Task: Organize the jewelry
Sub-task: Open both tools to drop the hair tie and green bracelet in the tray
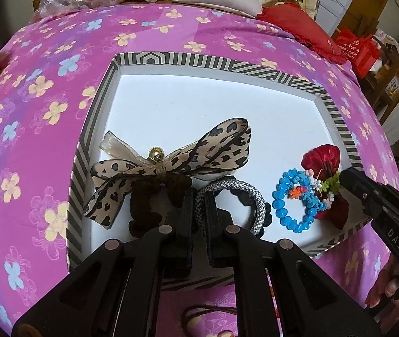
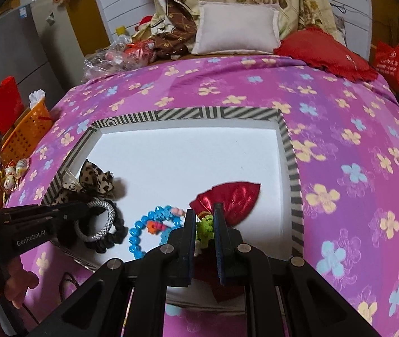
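Observation:
A striped-rim box [image 1: 306,80] with a white floor lies on the bed; it also shows in the right wrist view [image 2: 290,151]. Inside are a leopard bow scrunchie [image 1: 171,160], a grey braided hair tie [image 1: 251,196], a black scrunchie [image 2: 115,237], a blue bead bracelet [image 1: 286,205] and a red satin bow with a green centre [image 1: 324,156]. My left gripper [image 1: 199,196] is shut on the grey braided hair tie. My right gripper [image 2: 205,216] is shut on the red bow's green centre [image 2: 206,229].
The bed has a pink flowered sheet [image 1: 31,112]. An orange basket [image 2: 25,137] stands at the left edge. A white pillow [image 2: 238,28], a red cushion [image 2: 325,53] and plastic bags [image 2: 109,56] lie at the back. A brown cord [image 1: 199,311] lies near the box's front.

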Tool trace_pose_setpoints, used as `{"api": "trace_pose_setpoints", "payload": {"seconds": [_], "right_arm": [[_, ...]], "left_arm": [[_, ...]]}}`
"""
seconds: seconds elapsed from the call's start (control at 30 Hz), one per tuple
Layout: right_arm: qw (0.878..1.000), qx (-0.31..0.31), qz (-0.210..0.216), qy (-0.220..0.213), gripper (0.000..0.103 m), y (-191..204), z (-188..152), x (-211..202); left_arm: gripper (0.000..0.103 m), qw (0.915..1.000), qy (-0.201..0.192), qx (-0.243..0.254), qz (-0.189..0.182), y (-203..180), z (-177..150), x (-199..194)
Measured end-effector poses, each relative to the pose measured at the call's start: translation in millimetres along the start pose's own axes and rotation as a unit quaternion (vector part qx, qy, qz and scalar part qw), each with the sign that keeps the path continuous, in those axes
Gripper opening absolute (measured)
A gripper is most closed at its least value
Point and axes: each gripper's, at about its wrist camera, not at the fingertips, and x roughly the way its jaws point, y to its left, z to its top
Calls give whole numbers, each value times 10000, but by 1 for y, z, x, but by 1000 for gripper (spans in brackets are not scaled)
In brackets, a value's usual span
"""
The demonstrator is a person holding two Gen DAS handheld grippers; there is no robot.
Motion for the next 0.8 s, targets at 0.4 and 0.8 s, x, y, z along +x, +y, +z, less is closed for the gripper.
{"api": "trace_pose_setpoints", "payload": {"seconds": [0.4,0.8], "right_arm": [[9994,273,51,-212,49,-5,-15,-33],[9993,-199,79,-298,49,26,-48,-70]], "left_arm": [[62,9991,-422,56,26,0,-14,-35],[62,9967,-647,356,338,-2,-53,-68]]}}
